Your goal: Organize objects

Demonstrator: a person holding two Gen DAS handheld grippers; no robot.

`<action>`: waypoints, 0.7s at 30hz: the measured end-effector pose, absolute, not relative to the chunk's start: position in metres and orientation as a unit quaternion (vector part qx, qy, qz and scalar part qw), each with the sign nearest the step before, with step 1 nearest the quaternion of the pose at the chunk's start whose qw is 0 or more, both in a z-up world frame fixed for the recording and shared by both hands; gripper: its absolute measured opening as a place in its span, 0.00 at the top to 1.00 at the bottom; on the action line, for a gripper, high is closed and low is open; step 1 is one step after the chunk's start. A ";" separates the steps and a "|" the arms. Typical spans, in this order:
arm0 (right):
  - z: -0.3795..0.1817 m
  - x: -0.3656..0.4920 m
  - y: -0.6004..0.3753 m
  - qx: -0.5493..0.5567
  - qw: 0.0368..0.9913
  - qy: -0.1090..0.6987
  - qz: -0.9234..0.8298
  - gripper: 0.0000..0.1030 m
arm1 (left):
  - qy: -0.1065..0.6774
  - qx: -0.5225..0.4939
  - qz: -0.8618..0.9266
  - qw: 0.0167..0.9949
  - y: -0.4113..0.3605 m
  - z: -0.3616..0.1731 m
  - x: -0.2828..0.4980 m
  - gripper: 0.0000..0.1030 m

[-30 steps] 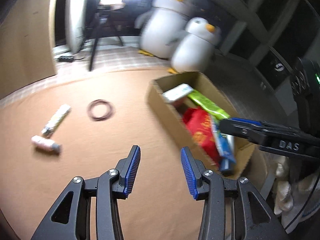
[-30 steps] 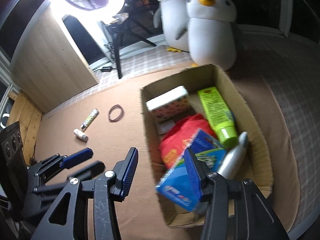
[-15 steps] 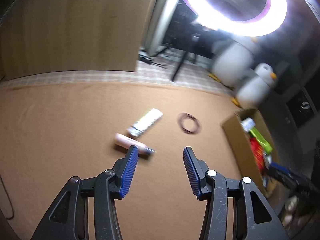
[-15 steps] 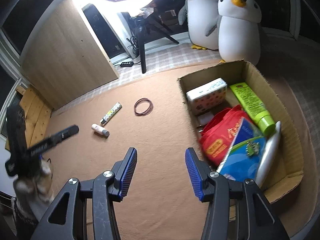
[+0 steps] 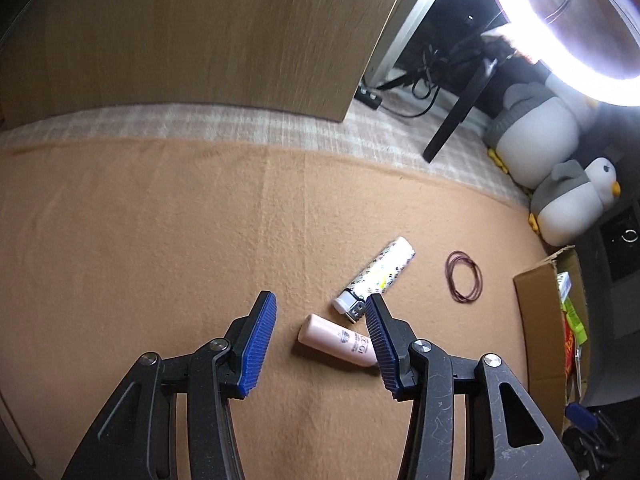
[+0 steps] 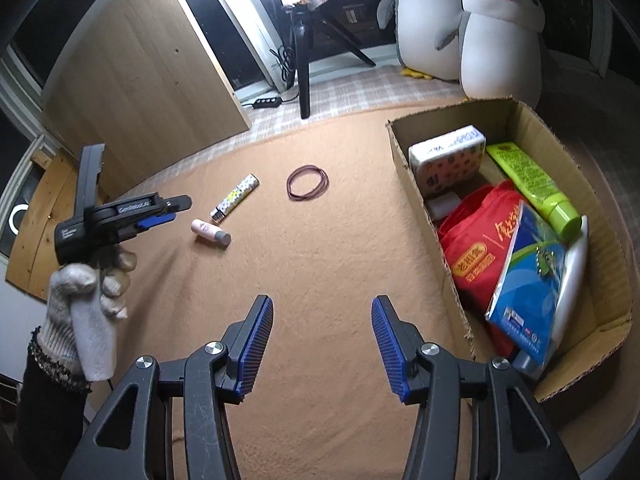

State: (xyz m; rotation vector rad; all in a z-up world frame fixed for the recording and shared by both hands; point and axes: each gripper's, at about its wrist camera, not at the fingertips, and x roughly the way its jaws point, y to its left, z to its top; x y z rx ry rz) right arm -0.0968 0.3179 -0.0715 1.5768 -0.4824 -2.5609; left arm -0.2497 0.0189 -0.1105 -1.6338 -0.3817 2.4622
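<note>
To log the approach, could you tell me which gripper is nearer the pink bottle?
Left. The left gripper is open right at the pink bottle; the right gripper hangs open well away.

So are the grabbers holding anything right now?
No. The left gripper is open above the pink bottle, not touching it, and the right gripper is open and empty.

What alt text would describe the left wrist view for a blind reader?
The open left gripper hovers over a small pink bottle lying on tan cloth, beside a patterned white lighter. A dark red rubber band loop and a brown cardboard box lie further right.
</note>
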 end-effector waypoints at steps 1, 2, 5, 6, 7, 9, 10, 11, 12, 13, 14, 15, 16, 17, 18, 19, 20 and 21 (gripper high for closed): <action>-0.073 -0.096 0.318 0.519 0.046 -0.159 -0.839 0.54 | -0.131 -0.551 0.820 0.082 0.020 -0.115 -0.252 0.53; -0.074 -0.096 0.319 0.520 0.045 -0.160 -0.838 0.54 | -0.134 -0.554 0.817 0.083 0.020 -0.119 -0.253 0.56; -0.076 -0.096 0.322 0.522 0.040 -0.162 -0.836 0.54 | -0.138 -0.559 0.813 0.085 0.021 -0.126 -0.255 0.63; -0.077 -0.096 0.323 0.523 0.039 -0.163 -0.836 0.54 | -0.139 -0.559 0.813 0.085 0.021 -0.127 -0.256 0.64; -0.078 -0.096 0.324 0.524 0.038 -0.164 -0.835 0.54 | -0.141 -0.559 0.812 0.086 0.022 -0.129 -0.255 0.65; -0.080 -0.097 0.326 0.527 0.037 -0.167 -0.833 0.54 | -0.143 -0.561 0.811 0.090 0.022 -0.130 -0.254 0.68; -0.082 -0.097 0.326 0.528 0.038 -0.169 -0.831 0.54 | -0.144 -0.561 0.810 0.093 0.023 -0.131 -0.252 0.69; -0.083 -0.098 0.326 0.529 0.038 -0.171 -0.830 0.54 | -0.144 -0.563 0.809 0.094 0.023 -0.132 -0.250 0.69; -0.084 -0.099 0.325 0.530 0.040 -0.172 -0.829 0.54 | -0.145 -0.564 0.807 0.096 0.024 -0.134 -0.247 0.69; -0.084 -0.099 0.325 0.530 0.042 -0.172 -0.829 0.54 | -0.145 -0.565 0.806 0.100 0.026 -0.135 -0.245 0.69; -0.084 -0.100 0.324 0.530 0.043 -0.171 -0.829 0.54 | -0.146 -0.565 0.805 0.105 0.028 -0.136 -0.241 0.69; -0.084 -0.100 0.323 0.531 0.045 -0.170 -0.829 0.54 | -0.150 -0.565 0.804 0.108 0.029 -0.137 -0.238 0.69; -0.084 -0.101 0.322 0.531 0.047 -0.170 -0.829 0.54 | -0.153 -0.565 0.803 0.112 0.031 -0.137 -0.235 0.69; -0.084 -0.102 0.321 0.531 0.049 -0.169 -0.829 0.54 | -0.154 -0.566 0.802 0.115 0.033 -0.137 -0.232 0.69; -0.084 -0.103 0.320 0.531 0.050 -0.168 -0.829 0.54 | -0.154 -0.566 0.801 0.117 0.036 -0.138 -0.228 0.69; -0.084 -0.103 0.319 0.531 0.052 -0.168 -0.829 0.54 | -0.154 -0.566 0.801 0.120 0.039 -0.138 -0.224 0.69; -0.084 -0.104 0.318 0.531 0.054 -0.168 -0.829 0.54 | -0.153 -0.566 0.801 0.122 0.041 -0.138 -0.221 0.69; -0.084 -0.104 0.317 0.532 0.055 -0.168 -0.828 0.54 | -0.154 -0.566 0.801 0.124 0.044 -0.138 -0.216 0.69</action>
